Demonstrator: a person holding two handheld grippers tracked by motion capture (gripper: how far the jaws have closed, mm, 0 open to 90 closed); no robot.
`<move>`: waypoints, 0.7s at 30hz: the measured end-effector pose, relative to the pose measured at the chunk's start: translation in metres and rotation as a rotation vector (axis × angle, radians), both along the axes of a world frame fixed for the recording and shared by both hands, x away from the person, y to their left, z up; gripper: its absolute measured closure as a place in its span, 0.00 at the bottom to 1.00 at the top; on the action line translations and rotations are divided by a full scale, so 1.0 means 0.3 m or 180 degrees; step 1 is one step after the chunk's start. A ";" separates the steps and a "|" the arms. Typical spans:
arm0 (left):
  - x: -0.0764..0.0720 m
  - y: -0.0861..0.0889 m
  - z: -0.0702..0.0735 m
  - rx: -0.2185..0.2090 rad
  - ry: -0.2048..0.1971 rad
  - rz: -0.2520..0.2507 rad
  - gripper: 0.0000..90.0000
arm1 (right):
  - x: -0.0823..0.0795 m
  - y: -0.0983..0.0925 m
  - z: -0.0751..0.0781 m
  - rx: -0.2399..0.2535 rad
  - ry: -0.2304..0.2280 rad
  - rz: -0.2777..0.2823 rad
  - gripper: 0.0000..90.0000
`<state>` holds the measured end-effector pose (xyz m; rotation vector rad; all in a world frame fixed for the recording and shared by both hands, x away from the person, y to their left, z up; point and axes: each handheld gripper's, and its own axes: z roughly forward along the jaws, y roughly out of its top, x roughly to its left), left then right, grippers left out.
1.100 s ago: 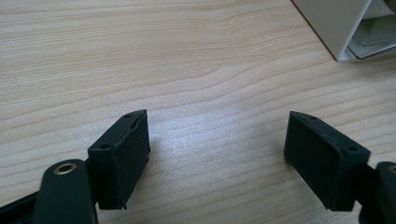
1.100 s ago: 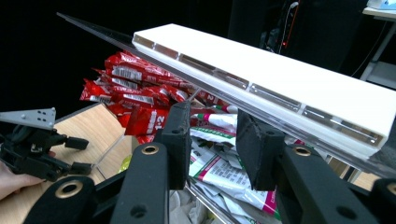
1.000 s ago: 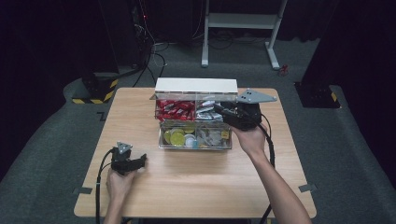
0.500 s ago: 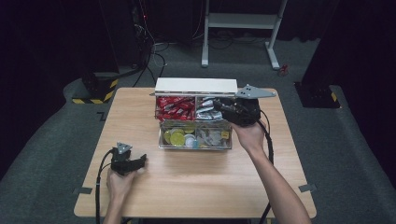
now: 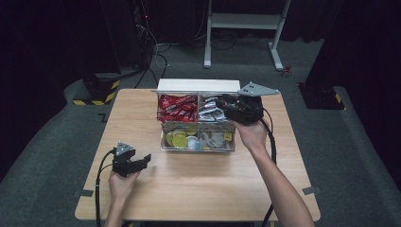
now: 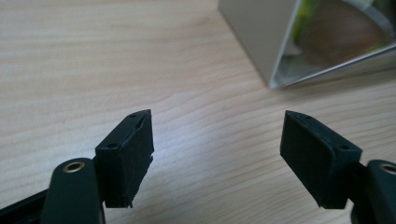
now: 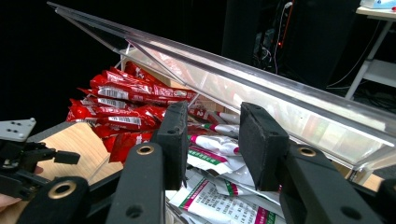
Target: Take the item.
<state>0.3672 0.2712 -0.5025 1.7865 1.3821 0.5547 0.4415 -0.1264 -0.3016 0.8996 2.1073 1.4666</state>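
Observation:
A clear compartment box (image 5: pixel 197 148) stands at the back middle of the wooden table with its lid (image 5: pixel 198 85) raised. It holds red packets (image 5: pixel 176 108), white packets (image 5: pixel 209 113) and yellow-green round pieces (image 5: pixel 179 138). My right gripper (image 5: pixel 222 103) reaches into the back right compartment. Its jaws have just been opening. In the right gripper view, the right gripper (image 7: pixel 214 140) shows a narrow gap with nothing pinched, the white packets (image 7: pixel 215 145) lying beyond. My left gripper (image 5: pixel 144 160) rests low at the front left. In its own view the left gripper (image 6: pixel 217 154) has wide jaws that have just been closing slightly, holding nothing.
The box's near corner (image 6: pixel 261 42) stands just ahead of the left gripper. The clear lid (image 7: pixel 261 79) slants over the right gripper's jaws, with the red packets (image 7: pixel 116 107) to its left. Small pieces (image 5: pixel 215 138) fill the front right compartment. Bare wood lies in front of the box.
The right gripper has edged slightly toward the back of the box. The left hand and its gripper have stayed in place.

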 end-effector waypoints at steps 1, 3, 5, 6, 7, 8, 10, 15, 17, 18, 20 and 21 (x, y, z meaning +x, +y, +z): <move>-0.003 0.001 0.010 -0.0019 -0.0029 -0.0030 0.30 | 0.001 0.000 0.001 -0.0001 0.0000 -0.0003 0.69; -0.005 -0.001 0.019 -0.0037 -0.0050 -0.0040 0.31 | 0.002 0.000 0.002 0.0000 0.0004 -0.0005 0.69; -0.011 -0.005 0.043 -0.0085 -0.0104 -0.0095 0.32 | 0.004 0.001 0.004 0.0005 0.0010 -0.0010 0.69; -0.011 -0.005 0.050 -0.0094 -0.0130 -0.0112 0.32 | 0.005 0.001 0.005 0.0004 0.0010 -0.0011 0.69; -0.011 -0.005 0.050 -0.0094 -0.0130 -0.0112 0.33 | 0.005 0.001 0.005 0.0004 0.0010 -0.0011 0.69; -0.014 -0.006 0.064 -0.0131 -0.0170 -0.0140 0.33 | 0.007 0.001 0.007 0.0006 0.0008 -0.0015 0.69; -0.015 -0.007 0.071 -0.0147 -0.0189 -0.0149 0.33 | 0.008 0.001 0.007 0.0003 0.0017 -0.0017 0.69; -0.014 -0.013 0.106 -0.0103 -0.0251 -0.0225 0.36 | 0.013 0.001 0.009 0.0022 0.0025 -0.0019 0.69; -0.013 -0.014 0.119 -0.0113 -0.0255 -0.0247 0.36 | 0.016 0.002 0.007 0.0016 0.0042 -0.0024 0.69; -0.012 -0.014 0.128 -0.0097 -0.0264 -0.0261 0.36 | 0.020 0.001 0.005 0.0025 0.0046 -0.0023 0.69; -0.013 -0.017 0.150 -0.0095 -0.0311 -0.0287 0.36 | 0.022 0.002 0.004 0.0029 0.0053 -0.0026 0.69; -0.013 -0.017 0.160 -0.0106 -0.0329 -0.0305 0.36 | 0.022 0.002 0.004 0.0029 0.0056 -0.0027 0.69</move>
